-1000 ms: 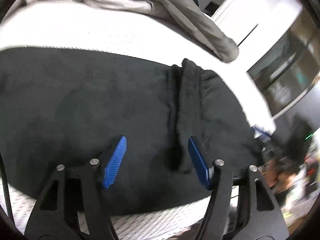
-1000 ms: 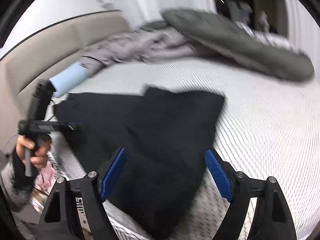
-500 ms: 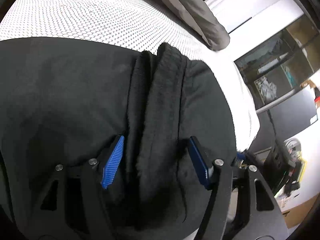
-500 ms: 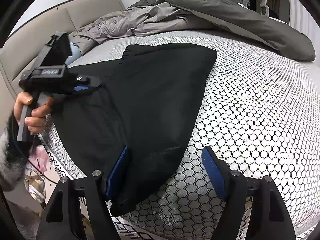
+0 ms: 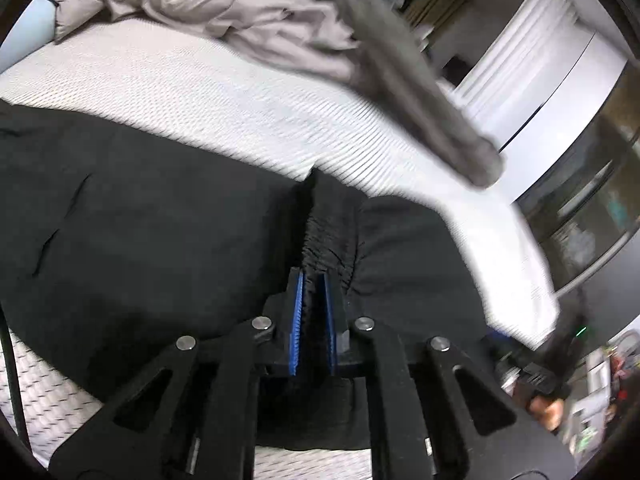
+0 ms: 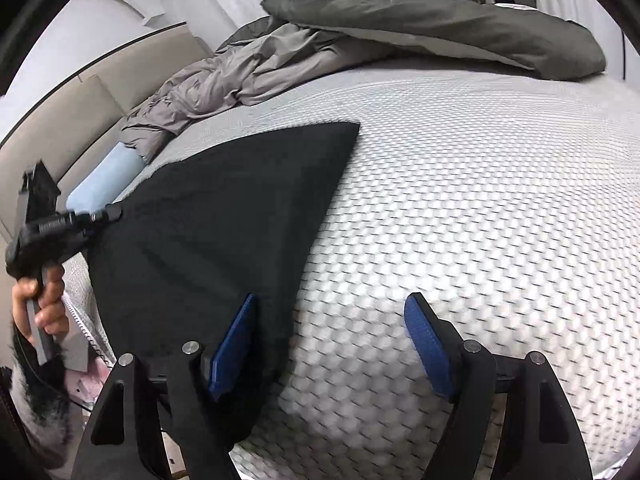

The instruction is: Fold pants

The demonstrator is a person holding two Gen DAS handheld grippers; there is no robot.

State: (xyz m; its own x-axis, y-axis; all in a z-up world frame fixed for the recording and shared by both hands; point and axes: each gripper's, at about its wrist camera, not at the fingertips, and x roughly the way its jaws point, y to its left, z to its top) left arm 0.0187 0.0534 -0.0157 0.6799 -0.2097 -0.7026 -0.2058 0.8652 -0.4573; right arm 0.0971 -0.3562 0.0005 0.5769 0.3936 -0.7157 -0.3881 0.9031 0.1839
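Black pants lie spread on a white honeycomb-patterned mattress. My left gripper is shut on the gathered waistband ridge of the pants at the near edge. In the right wrist view the pants taper to a far corner, and the left gripper pinches their left end. My right gripper is open above the pants' near right edge; its left finger is over the black fabric, its right one over bare mattress.
A crumpled grey duvet lies along the far side of the bed. A light blue pillow sits by the beige headboard. In the left wrist view, a white wardrobe stands beyond the mattress edge.
My left gripper has shut on the waistband ridge that sat between its open fingers. My right gripper has shifted right, so more bare mattress lies between its fingers.
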